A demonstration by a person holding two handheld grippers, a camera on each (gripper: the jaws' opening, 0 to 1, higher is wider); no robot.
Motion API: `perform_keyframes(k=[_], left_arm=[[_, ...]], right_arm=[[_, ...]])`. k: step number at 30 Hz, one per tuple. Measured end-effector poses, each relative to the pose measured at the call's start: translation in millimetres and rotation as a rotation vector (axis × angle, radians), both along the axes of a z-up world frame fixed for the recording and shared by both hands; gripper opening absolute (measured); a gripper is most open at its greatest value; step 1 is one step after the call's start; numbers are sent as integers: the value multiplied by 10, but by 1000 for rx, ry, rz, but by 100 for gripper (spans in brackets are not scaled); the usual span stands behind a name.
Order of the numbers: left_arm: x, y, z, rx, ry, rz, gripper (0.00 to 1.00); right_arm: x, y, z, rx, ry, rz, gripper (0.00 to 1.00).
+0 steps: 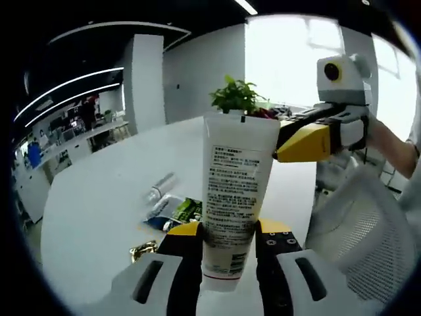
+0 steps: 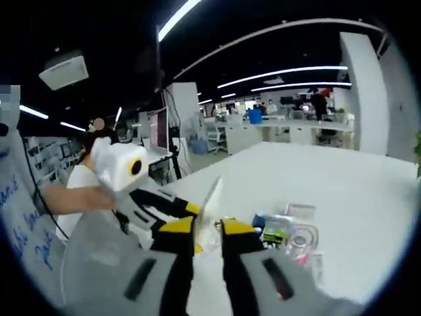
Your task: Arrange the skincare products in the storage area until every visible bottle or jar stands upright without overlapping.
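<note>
**Tube held aloft between two grippers**

The left gripper (image 1: 227, 247) is clenched on the lower part of a white tube (image 1: 233, 191), which fills the centre of the left gripper view, flat crimped end up and cap end low between the jaws. Its face carries a block of small dark print and a barcode near the bottom. In the upper right of that view the right gripper (image 1: 279, 157) reaches in, its yellow tips touching the tube's upper edge. In the right gripper view the tube (image 2: 212, 201) shows edge-on as a thin pale blade rising between that gripper's jaws; whether those jaws pinch it or merely flank it, I cannot tell.

To do this step well, I judge the tube should go down cap-first onto a bare patch of the white table (image 1: 99, 197). A tube this slim will likely topple, so it should be steadied before letting go.

At lower left lie a small clear vial (image 1: 160, 187) on its side, a green-and-blue sachet (image 1: 174, 212) and a gold wrapper (image 1: 141, 251), close together.
</note>
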State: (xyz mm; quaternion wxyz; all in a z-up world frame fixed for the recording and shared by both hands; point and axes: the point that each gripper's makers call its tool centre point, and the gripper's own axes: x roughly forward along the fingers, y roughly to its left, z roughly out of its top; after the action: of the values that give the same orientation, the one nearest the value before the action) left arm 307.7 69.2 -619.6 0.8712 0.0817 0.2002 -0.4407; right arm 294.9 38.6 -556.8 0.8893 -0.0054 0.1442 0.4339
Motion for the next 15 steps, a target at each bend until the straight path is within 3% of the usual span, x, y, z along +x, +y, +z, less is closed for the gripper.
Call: perform_keyframes(k=[8,11,15], left_arm=[[4,-89,-76,1,24,-19,27],[14,-120,-97,-1,38,-24,27],[11,-155,-158,27,44,-39,27]], right_arm=[[-5,-3,-46,34,24,-25,9],[-35,46,-26,116,32,-18,8],[-61,48,-72,66,-21,-10,7]])
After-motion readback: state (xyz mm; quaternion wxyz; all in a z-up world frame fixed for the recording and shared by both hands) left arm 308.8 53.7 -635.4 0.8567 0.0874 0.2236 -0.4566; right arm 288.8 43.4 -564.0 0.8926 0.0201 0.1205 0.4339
